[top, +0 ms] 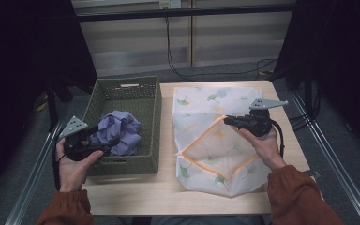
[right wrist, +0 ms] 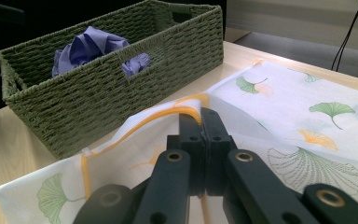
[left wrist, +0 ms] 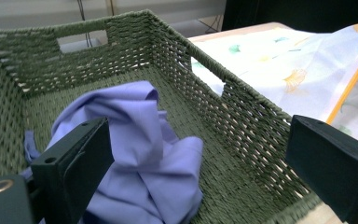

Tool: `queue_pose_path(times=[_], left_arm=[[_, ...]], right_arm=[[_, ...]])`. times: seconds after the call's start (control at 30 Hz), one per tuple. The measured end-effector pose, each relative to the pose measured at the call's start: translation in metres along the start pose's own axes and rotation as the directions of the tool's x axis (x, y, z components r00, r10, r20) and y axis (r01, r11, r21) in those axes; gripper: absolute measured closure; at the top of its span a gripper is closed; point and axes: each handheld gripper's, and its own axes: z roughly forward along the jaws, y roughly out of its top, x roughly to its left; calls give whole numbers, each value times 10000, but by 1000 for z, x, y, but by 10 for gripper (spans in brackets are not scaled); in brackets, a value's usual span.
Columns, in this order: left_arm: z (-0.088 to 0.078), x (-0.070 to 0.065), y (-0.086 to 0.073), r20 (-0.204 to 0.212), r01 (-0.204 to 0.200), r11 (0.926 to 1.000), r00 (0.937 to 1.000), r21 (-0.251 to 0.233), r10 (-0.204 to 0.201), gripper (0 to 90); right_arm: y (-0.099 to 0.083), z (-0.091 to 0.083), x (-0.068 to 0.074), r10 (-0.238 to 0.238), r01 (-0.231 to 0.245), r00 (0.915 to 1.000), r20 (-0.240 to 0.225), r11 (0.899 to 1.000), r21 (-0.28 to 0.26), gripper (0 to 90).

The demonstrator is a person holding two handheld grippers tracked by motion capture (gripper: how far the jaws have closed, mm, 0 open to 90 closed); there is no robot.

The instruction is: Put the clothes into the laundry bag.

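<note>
My right claw is pressed tight together and pinches the orange edge of the white leaf-print bag, lifting that edge a little off the wooden worktop. My left claw is spread wide, with nothing pinched in it, and it hangs over the near end of the green woven basket. The crumpled purple cloth lies inside that basket, right by one finger of my left claw, and the bag lies flat just beside the basket.

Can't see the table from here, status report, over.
Right gripper shut on laundry bag orange rim, holding it open. Left gripper open above purple cloth in green basket. Nothing in the way.
</note>
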Motion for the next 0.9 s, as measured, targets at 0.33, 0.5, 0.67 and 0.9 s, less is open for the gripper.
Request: queue_pose_path(times=[0.33, 0.5, 0.67, 0.9], left_arm=[[20, 26, 17, -636, 236, 9989, 9978, 402, -210, 74], [37, 39, 18, -772, 204, 9944, 9969, 1032, -124, 73], [50, 50, 20, -858, 166, 9899, 9963, 1407, -46, 74], [71, 68, 16, -908, 458, 9727, 9955, 2275, -257, 101]], right_arm=[[-1, 0, -2, 35, -34, 9999, -124, 10000, 85, 899], [-1, 1, -1, -2, 3, 9999, -127, 9999, 126, 899], [-2, 2, -2, 44, -41, 9998, -176, 9999, 156, 899], [-2, 3, -1, 23, -18, 9997, -257, 9998, 214, 899]])
